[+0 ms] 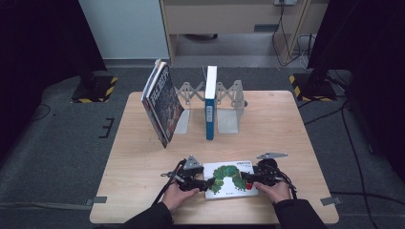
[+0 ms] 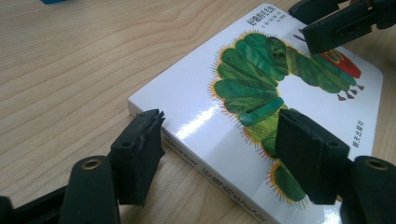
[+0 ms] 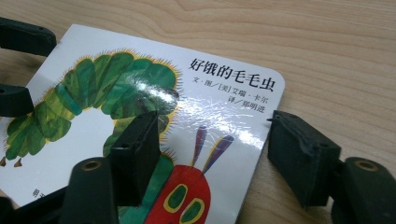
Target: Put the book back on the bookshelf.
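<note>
A white caterpillar book [image 1: 229, 179] lies flat on the desk [image 1: 143, 162], near the near edge and a little right of the middle, cover up. The person's hands come in from the near side, one at each end of it. The left gripper [image 1: 203, 183] sits at the book's left edge; in the left gripper view its jaws stand apart, one off the book's corner over bare wood just beside the spine, the other over the cover on the green body of the caterpillar, and I cannot tell whether either touches the book [image 2: 261, 116]. The right gripper [image 1: 246, 180] is at the book's right end; in the right gripper view its jaws are likewise apart, one over the cover beside the red head, the other just off the rounded corner over the desk, with the title side of the book [image 3: 154, 121] between them. Neither pair is clamped on anything. Farther back, near the middle of the desk, a folding rack [image 1: 228, 102] holds a blue-spined book [image 1: 210, 102] upright between its plates. A dark book [image 1: 162, 102] leans tilted against the rack's left end, its top tipped to the left.
</note>
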